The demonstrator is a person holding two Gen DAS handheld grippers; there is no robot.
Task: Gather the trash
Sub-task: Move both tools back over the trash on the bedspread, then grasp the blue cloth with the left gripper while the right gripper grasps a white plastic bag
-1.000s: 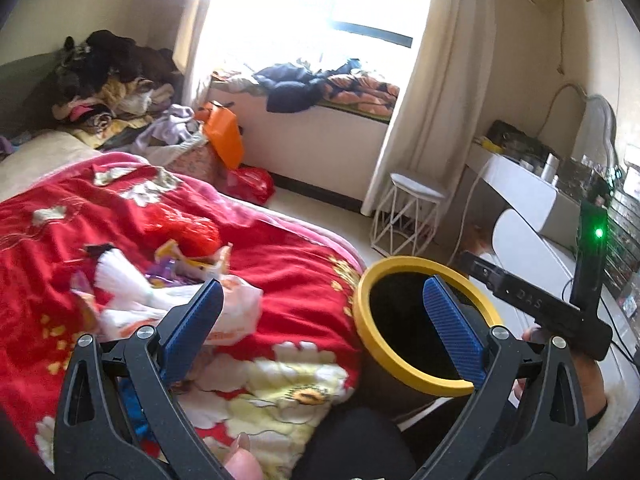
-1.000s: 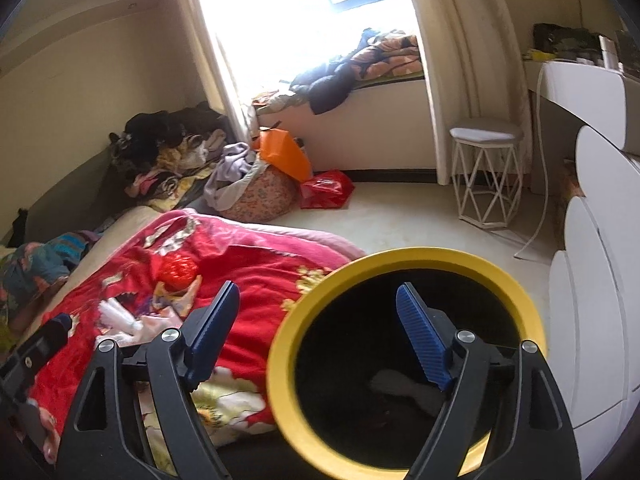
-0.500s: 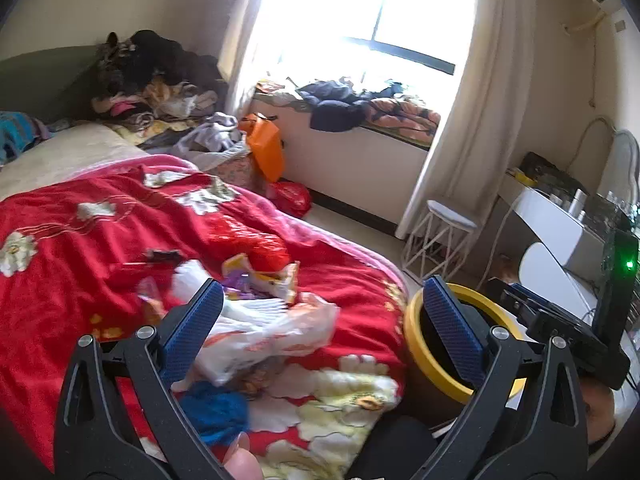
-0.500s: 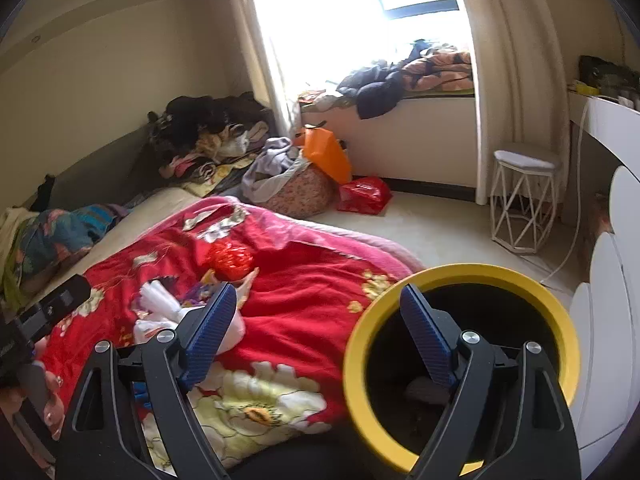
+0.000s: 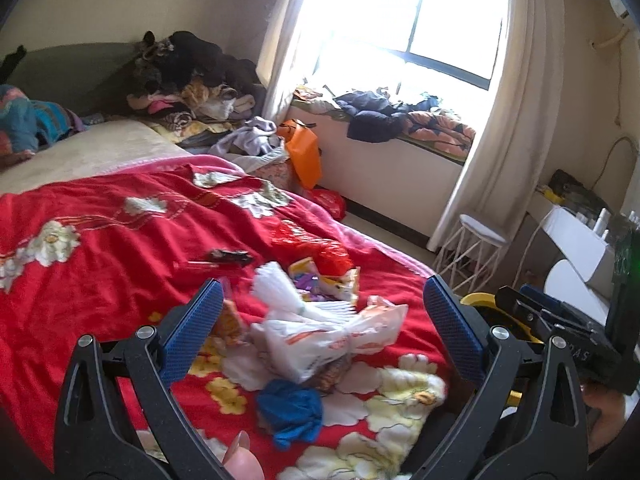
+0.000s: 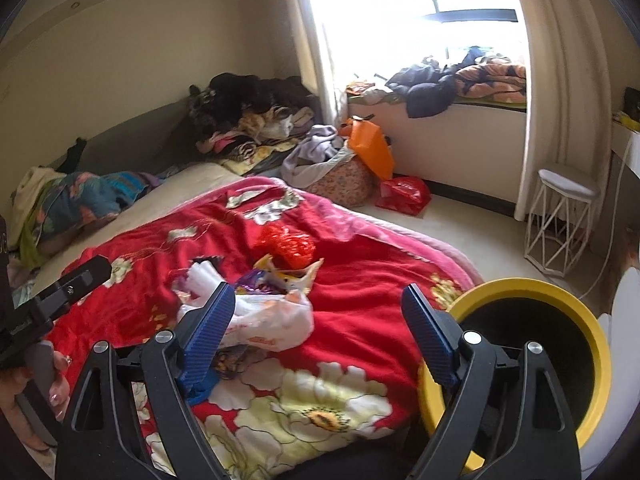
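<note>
A heap of trash lies on the red flowered blanket (image 5: 100, 248): a white plastic bag (image 5: 332, 340), a blue crumpled piece (image 5: 290, 408), a red crumpled bag (image 5: 316, 248), colourful wrappers (image 5: 324, 280) and a dark wrapper (image 5: 228, 257). My left gripper (image 5: 324, 332) is open and empty, above the heap. My right gripper (image 6: 316, 340) is open and empty, between the white bag (image 6: 272, 320) and the yellow-rimmed black bin (image 6: 532, 352), near the red bag (image 6: 286, 242). The bin's rim (image 5: 476, 300) shows in the left wrist view.
The bin stands on the floor at the bed's right corner. A white wire stool (image 6: 560, 224), a red bag (image 6: 404, 194) and an orange bag (image 6: 370, 152) are on the floor near the window seat. Clothes pile (image 5: 192, 80) at the bed's far side. A white desk (image 5: 576, 236) stands right.
Both grippers have swung left, from over the bin toward the trash heap on the blanket. The bin has slid to the right edge of both views. Both stay open.
</note>
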